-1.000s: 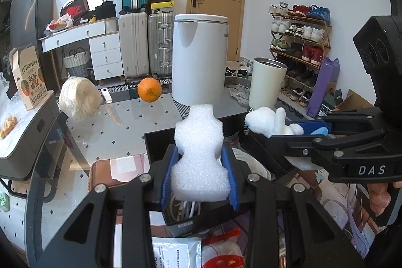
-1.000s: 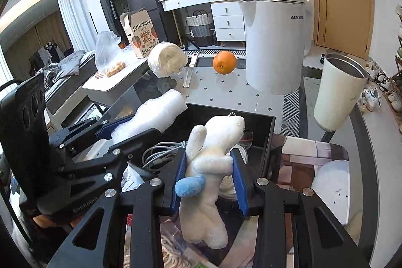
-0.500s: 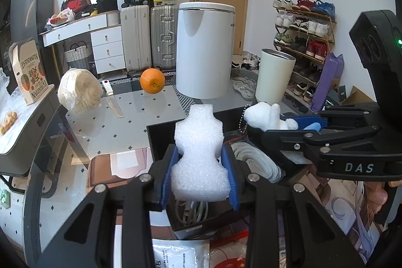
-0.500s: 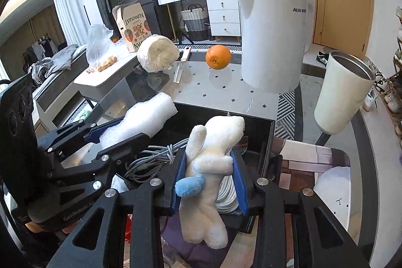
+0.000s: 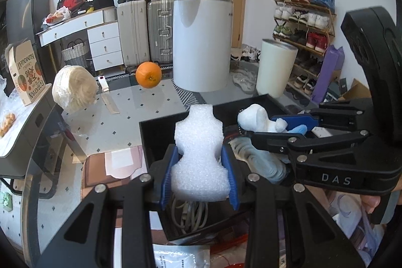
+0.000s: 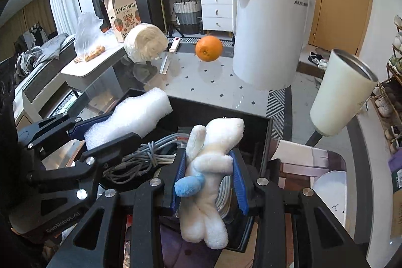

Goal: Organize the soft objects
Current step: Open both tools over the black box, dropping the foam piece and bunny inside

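Two tools, each clamped on one item: left (image 5: 199,176) on one foam block (image 5: 199,157), right (image 6: 209,181) on one plush toy (image 6: 211,162) (white).

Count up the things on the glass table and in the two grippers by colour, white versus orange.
White: 5 (foam block, plush dog, tall canister, open tumbler, wrapped noodle bundle)
Orange: 1 (orange)
Total: 6

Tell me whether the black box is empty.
Not empty: the black box holds coiled grey cables, visible under both claws' loads.
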### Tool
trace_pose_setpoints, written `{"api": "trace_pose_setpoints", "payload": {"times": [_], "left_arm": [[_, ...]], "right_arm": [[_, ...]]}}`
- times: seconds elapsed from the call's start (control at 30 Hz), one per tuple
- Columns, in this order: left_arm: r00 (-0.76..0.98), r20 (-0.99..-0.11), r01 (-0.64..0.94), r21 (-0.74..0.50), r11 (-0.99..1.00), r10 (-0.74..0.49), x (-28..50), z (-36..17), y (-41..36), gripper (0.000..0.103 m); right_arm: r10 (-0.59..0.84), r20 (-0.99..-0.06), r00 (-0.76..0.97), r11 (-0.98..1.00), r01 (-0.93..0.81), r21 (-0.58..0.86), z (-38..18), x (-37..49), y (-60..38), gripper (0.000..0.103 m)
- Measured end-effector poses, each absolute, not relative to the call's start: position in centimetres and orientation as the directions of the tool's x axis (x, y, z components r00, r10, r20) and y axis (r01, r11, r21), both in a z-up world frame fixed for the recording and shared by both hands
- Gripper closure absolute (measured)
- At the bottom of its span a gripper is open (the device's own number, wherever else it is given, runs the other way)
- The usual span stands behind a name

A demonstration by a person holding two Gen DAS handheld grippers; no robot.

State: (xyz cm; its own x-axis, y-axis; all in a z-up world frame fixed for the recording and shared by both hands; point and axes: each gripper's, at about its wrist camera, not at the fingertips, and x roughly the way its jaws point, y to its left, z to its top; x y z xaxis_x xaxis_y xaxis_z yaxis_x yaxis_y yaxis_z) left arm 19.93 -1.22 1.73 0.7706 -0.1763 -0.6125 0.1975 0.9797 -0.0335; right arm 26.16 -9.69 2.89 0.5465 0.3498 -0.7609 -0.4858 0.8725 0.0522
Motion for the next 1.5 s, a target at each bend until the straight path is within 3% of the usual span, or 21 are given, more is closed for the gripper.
{"api": "trace_pose_setpoints", "payload": {"times": [0.67,0.83,0.9,1.03,1.2,1.27,1.37,1.47,1.5], "left_arm": [[0.749,-0.637,0.246,0.009,0.969,-0.184,18.8,1.6,-1.8,0.069],[0.754,-0.630,0.240,-0.001,0.971,-0.187,19.0,1.6,-1.7,0.069],[0.755,-0.630,0.235,0.001,0.972,-0.182,19.1,1.6,-1.7,0.069],[0.756,-0.628,0.235,-0.007,0.972,-0.187,19.0,1.6,-1.6,0.069],[0.765,-0.609,0.246,-0.026,0.969,-0.211,18.8,2.0,-1.5,0.068],[0.763,-0.610,0.251,-0.026,0.968,-0.214,18.7,2.0,-1.7,0.067],[0.761,-0.617,0.236,-0.028,0.971,-0.202,18.8,1.9,-1.8,0.042],[0.753,-0.619,0.239,-0.057,0.969,-0.222,18.5,2.2,-1.7,0.035],[0.752,-0.616,0.245,-0.067,0.967,-0.233,18.2,2.4,-1.7,0.025]], "right_arm": [[0.366,-0.787,0.496,0.852,-0.519,0.069,1.8,24.6,-8.5,0.068],[0.348,-0.740,0.575,0.861,-0.509,0.010,2.8,24.2,-8.9,0.068],[0.326,-0.746,0.581,0.871,-0.491,-0.002,2.8,24.7,-8.9,0.057],[0.343,-0.727,0.596,0.872,-0.490,0.010,2.7,24.8,-9.3,0.050],[0.359,-0.689,0.630,0.880,-0.475,0.024,4.0,23.5,-10.8,0.027],[0.369,-0.679,0.634,0.886,-0.462,0.049,4.4,22.8,-11.9,0.024],[0.361,-0.671,0.648,0.893,-0.447,0.050,4.7,22.2,-13.0,0.024],[0.355,-0.666,0.656,0.898,-0.436,0.049,4.8,21.8,-14.0,0.023],[0.356,-0.666,0.656,0.899,-0.435,0.051,4.8,21.6,-14.3,0.022]]}}
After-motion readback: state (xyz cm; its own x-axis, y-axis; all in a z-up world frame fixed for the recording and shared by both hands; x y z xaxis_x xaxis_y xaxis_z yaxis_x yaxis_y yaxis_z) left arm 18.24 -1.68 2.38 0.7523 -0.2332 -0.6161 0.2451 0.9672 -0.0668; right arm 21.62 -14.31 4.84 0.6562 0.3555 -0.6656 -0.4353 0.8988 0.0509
